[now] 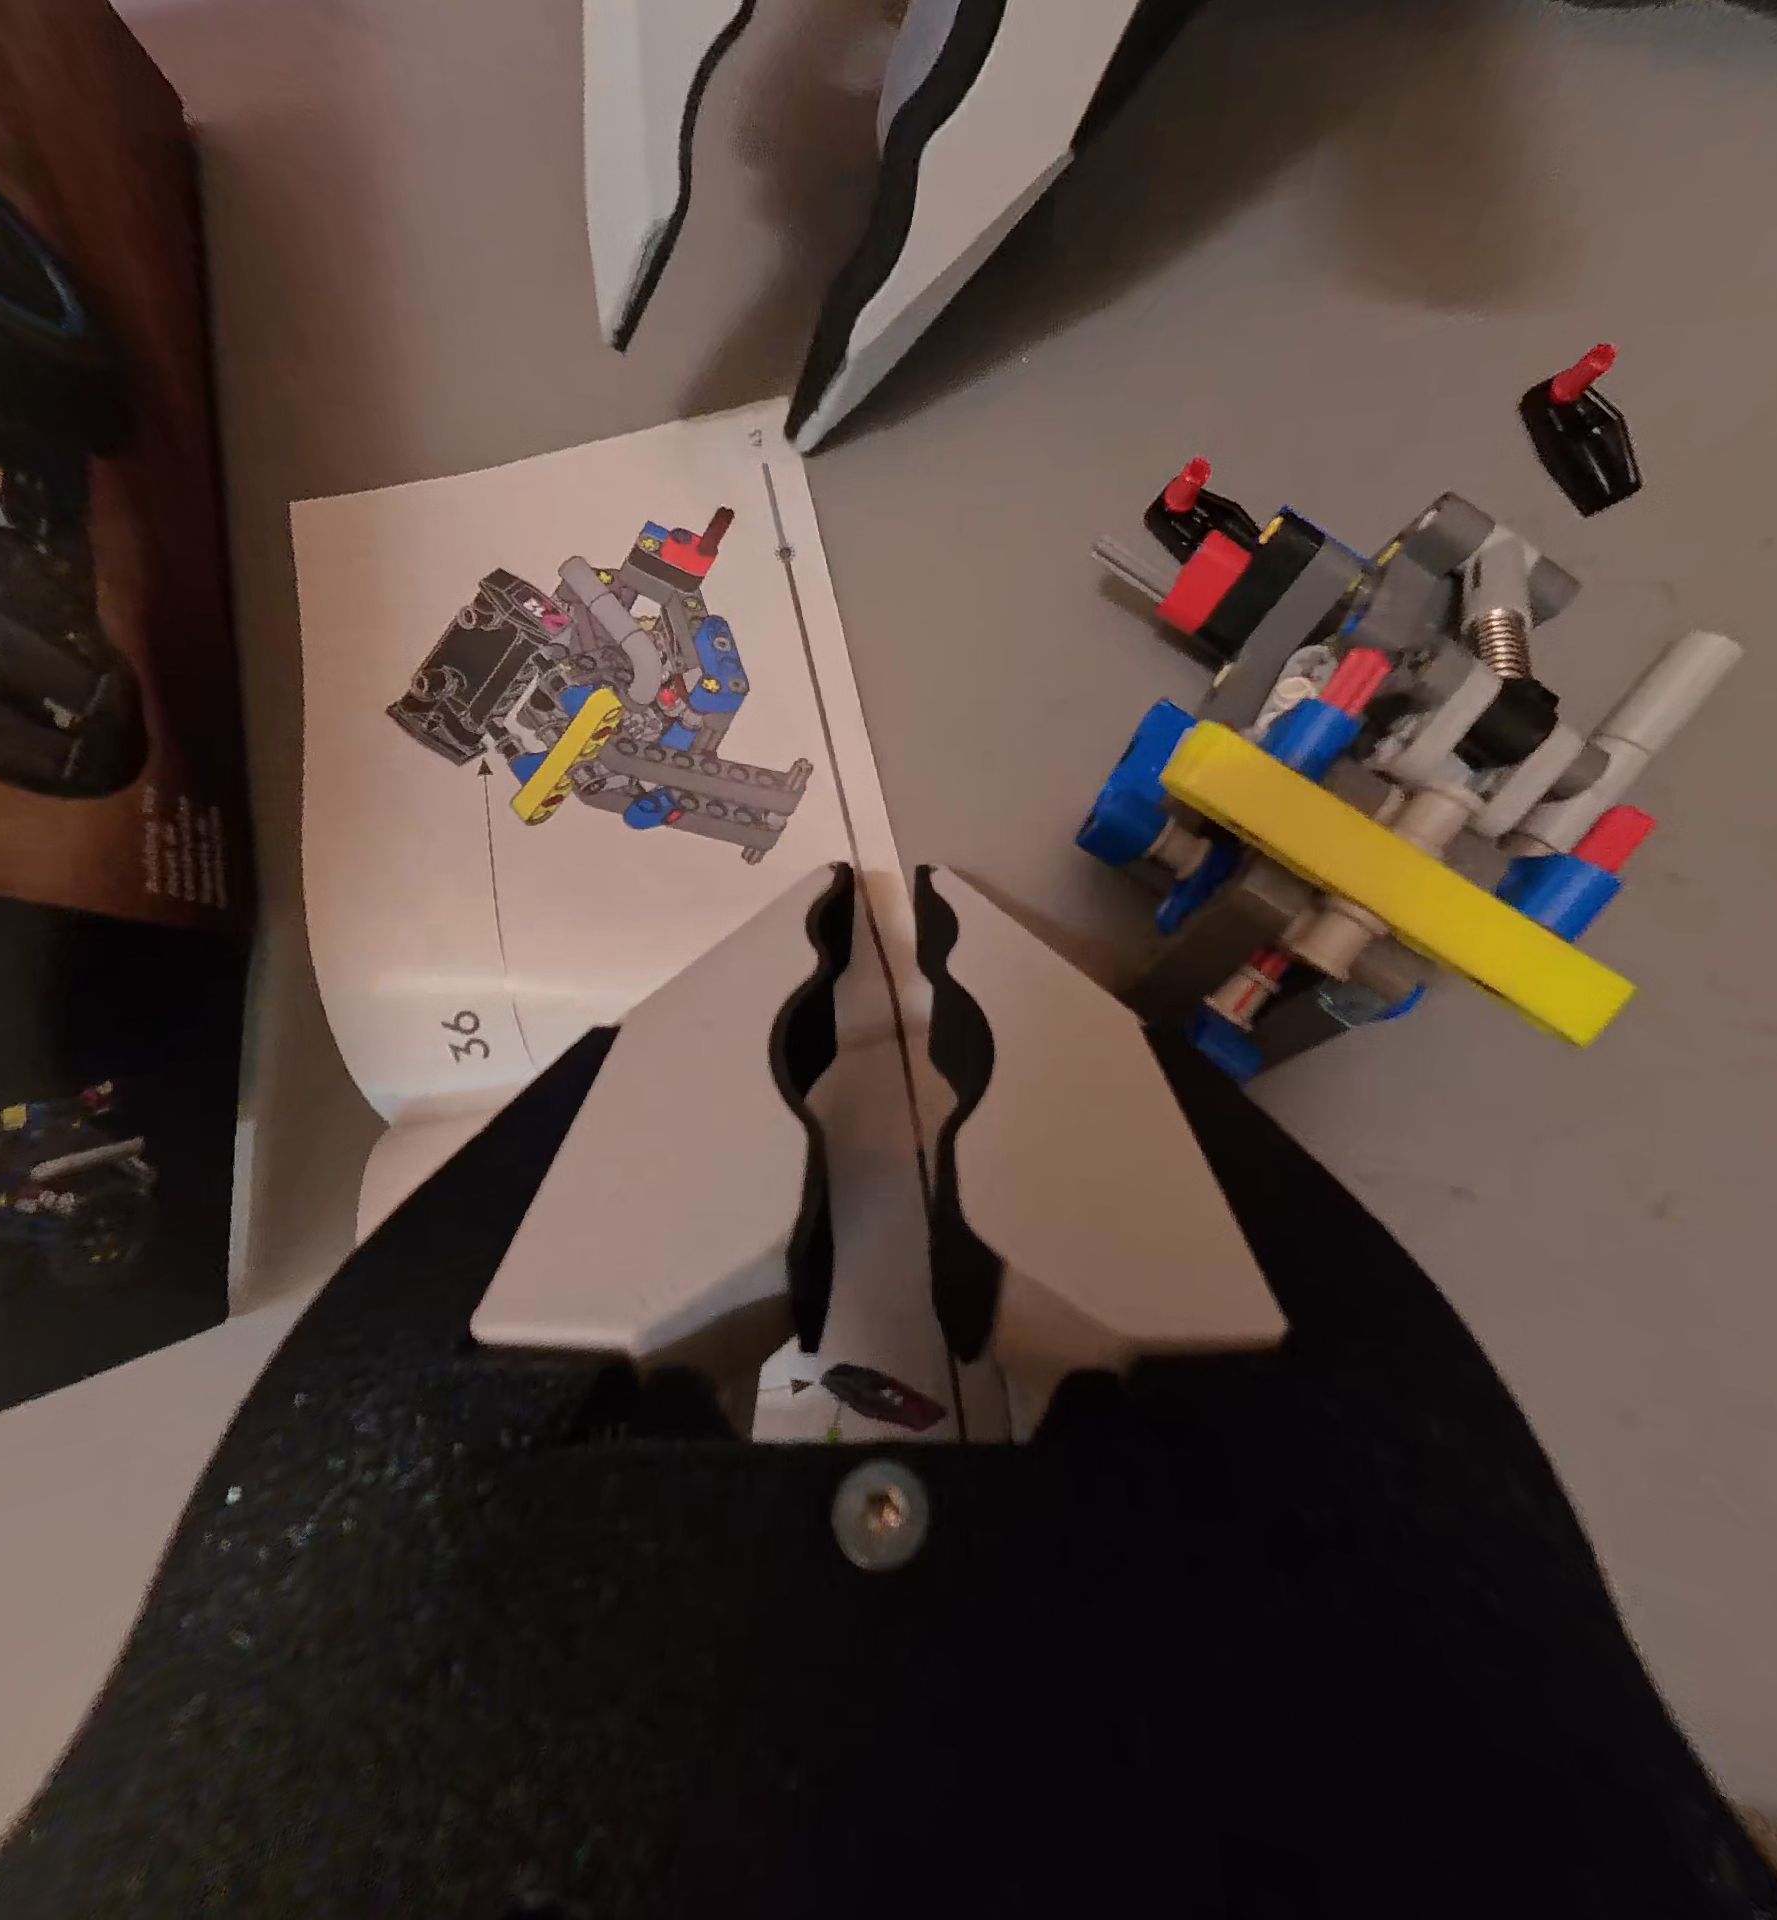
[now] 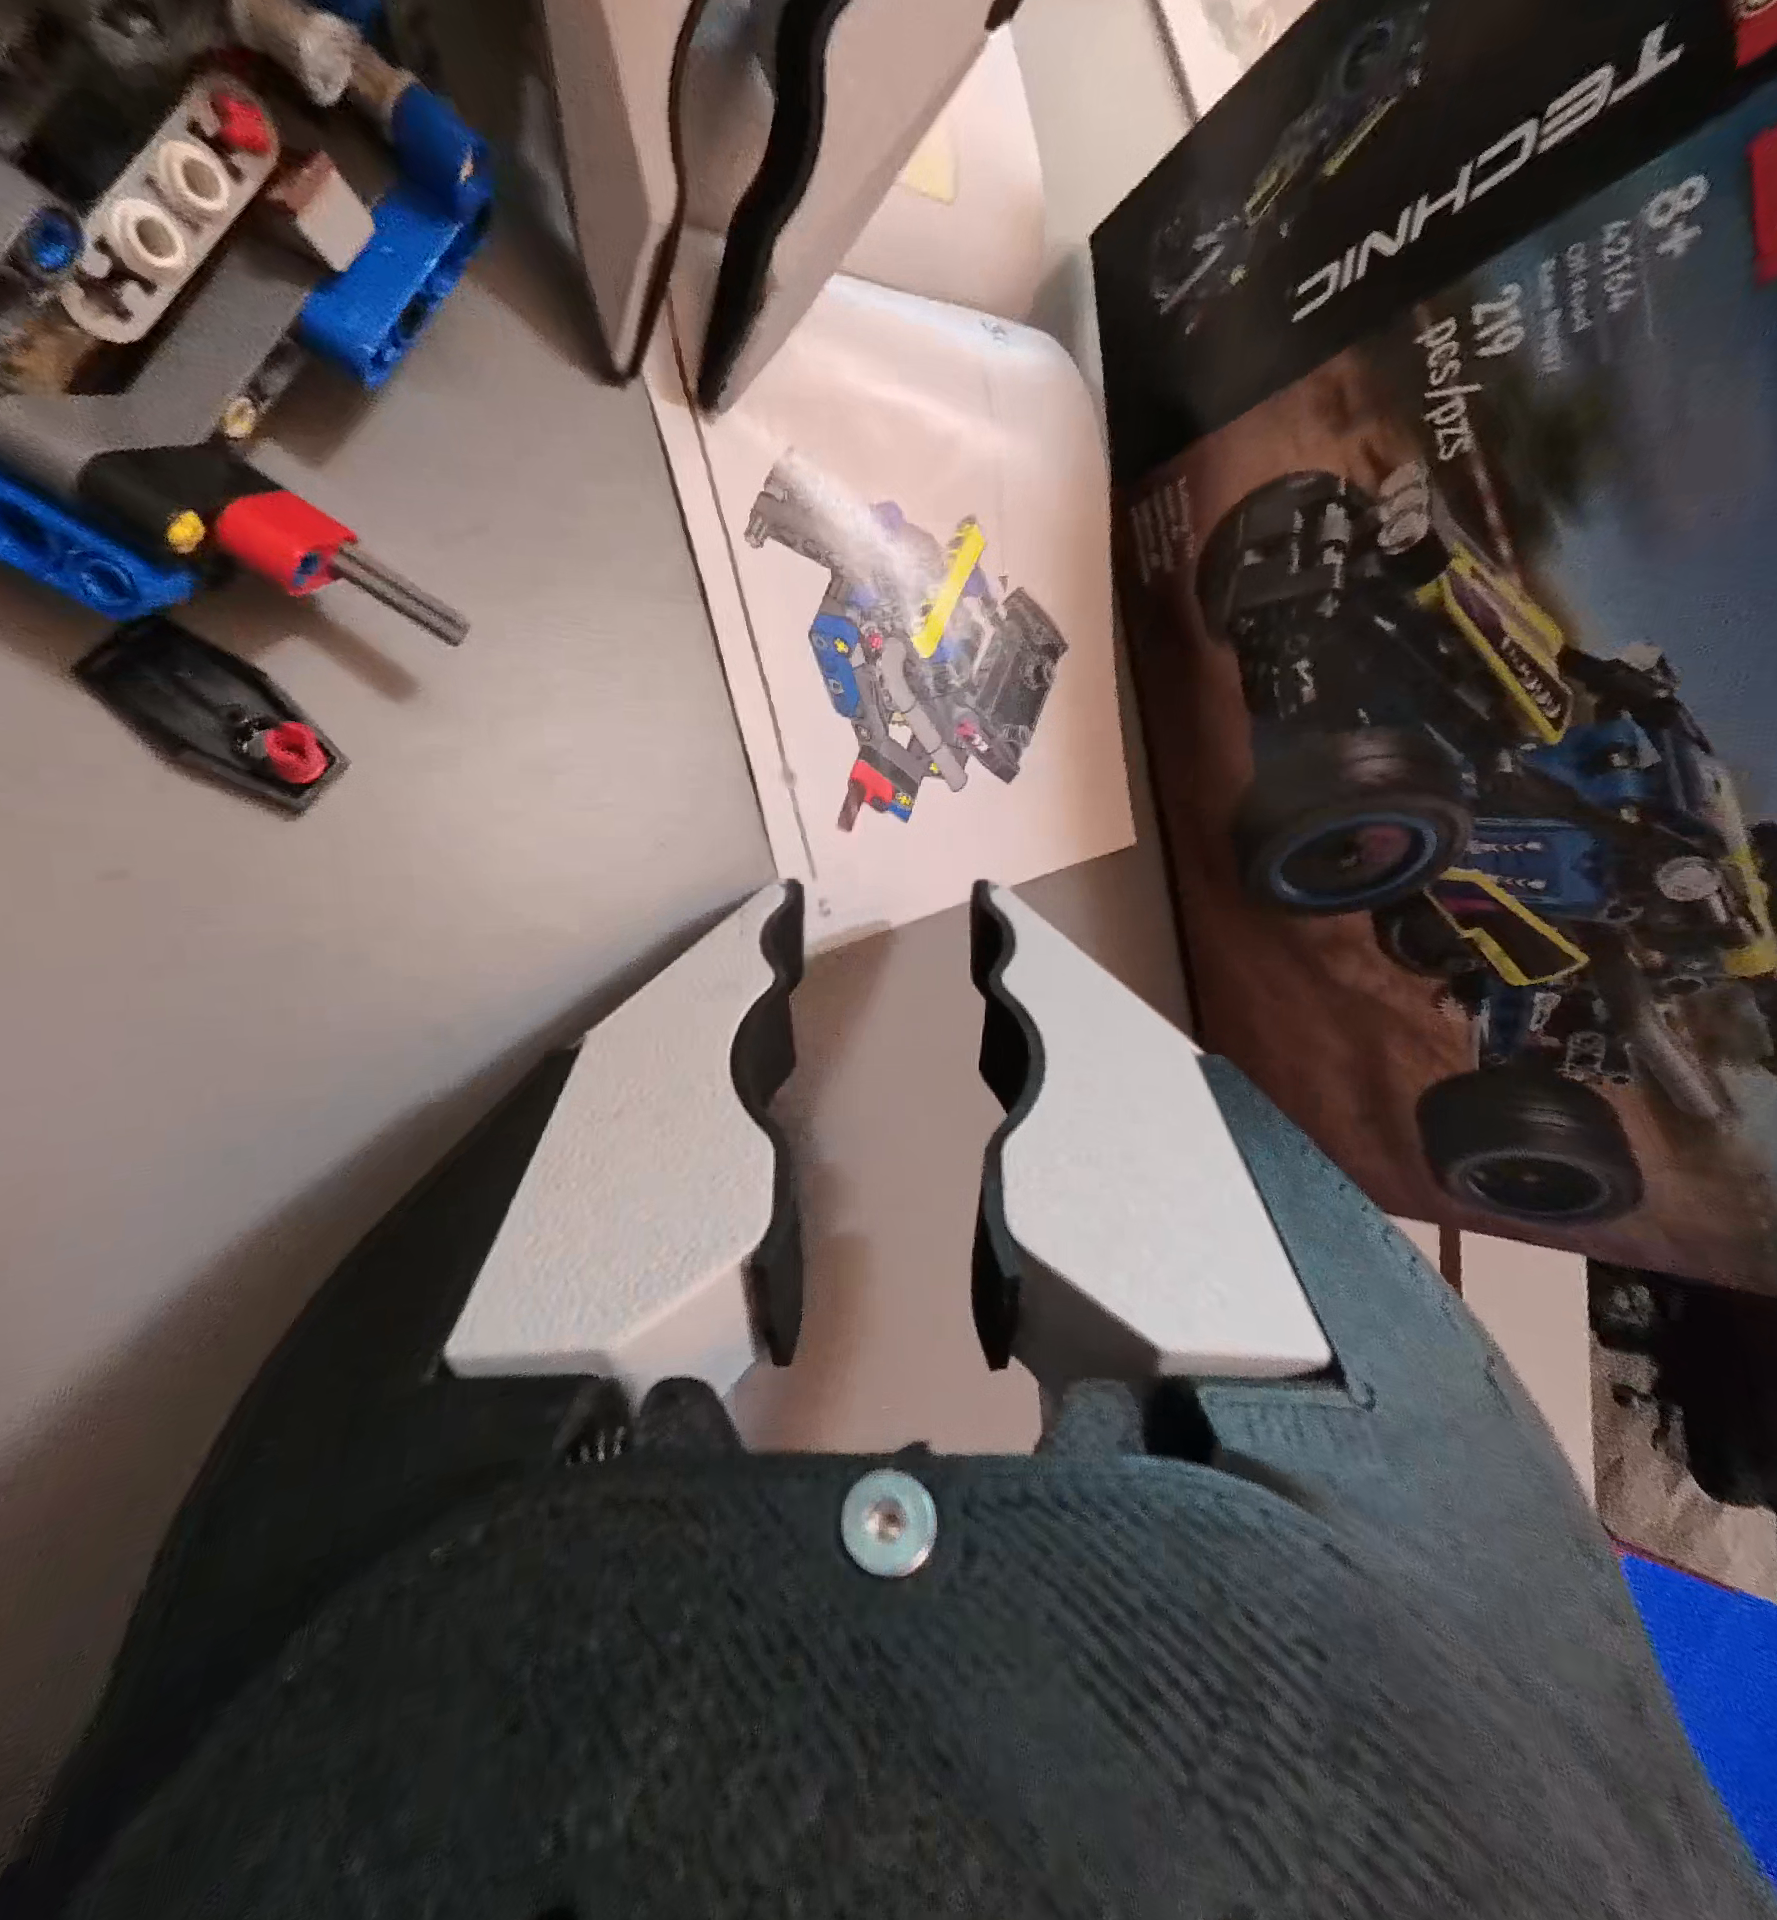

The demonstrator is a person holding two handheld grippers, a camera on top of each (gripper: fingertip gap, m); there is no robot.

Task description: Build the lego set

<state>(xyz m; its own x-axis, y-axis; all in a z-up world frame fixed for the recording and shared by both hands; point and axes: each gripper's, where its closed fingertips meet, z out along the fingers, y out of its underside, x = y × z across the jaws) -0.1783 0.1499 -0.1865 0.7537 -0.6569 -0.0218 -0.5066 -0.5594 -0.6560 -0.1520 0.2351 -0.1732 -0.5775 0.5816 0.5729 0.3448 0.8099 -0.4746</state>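
An open instruction booklet [image 1: 572, 935] lies on the grey table [image 1: 1486, 1351]. My left gripper [image 1: 884, 883] hovers over the page's right edge with its jaws a narrow gap apart, and nothing is pressed between the pads. In the right wrist view the left gripper [image 2: 671, 390] sits at the booklet's [image 2: 967, 468] far corner. My right gripper [image 2: 884, 894] is open and empty over the near corner. In the left wrist view the right gripper [image 1: 707, 395] has one fingertip [image 1: 801, 442] at the page corner. A part-built brick model [image 1: 1383, 748] with a yellow beam lies right of the booklet.
A small black piece with a red pin [image 1: 1585, 436] lies loose beyond the model; it also shows in the right wrist view [image 2: 219, 727]. The set's box [image 2: 1486, 623] stands beside the booklet. A blue object [image 2: 1746, 1714] sits at the lower right. One gripper's finger ends stand about 10 cm off the other's.
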